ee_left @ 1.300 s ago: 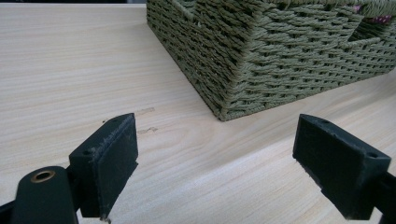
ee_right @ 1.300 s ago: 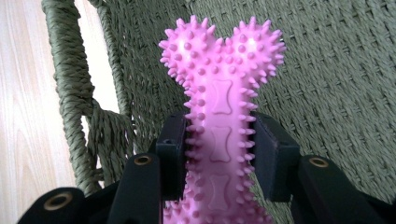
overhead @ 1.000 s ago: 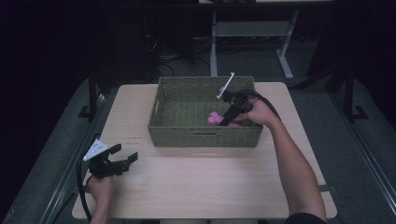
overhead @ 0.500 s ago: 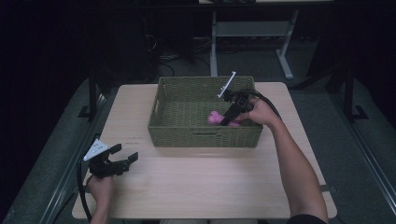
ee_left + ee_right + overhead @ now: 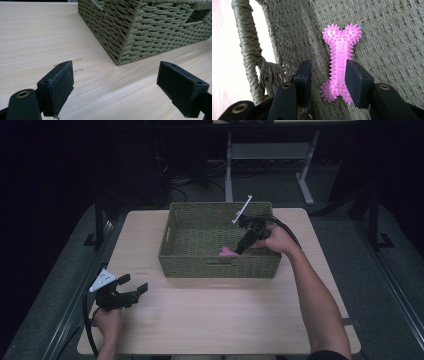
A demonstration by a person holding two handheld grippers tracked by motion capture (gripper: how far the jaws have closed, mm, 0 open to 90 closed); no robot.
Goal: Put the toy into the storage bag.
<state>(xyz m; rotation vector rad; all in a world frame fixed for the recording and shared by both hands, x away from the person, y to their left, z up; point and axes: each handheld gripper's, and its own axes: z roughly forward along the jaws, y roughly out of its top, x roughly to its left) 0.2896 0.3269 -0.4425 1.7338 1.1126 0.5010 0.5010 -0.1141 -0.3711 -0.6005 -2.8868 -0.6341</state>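
Observation:
A pink spiky bone-shaped toy lies on the floor of the green woven basket, near its front wall. My right gripper reaches down into the basket, open, with its jaws on either side of the toy. One jaw touches the toy and the other stands a little apart from it. Over the table's front left, my left gripper is open and holds nothing. It points at the basket's near corner.
The basket stands at the back middle of the light wooden table. A white strip sticks up by the right gripper at the basket's far rim. Dark floor and a metal table frame lie behind.
The pink toy and the right gripper sit slightly lower in the basket than before. The left gripper has stayed where it was.

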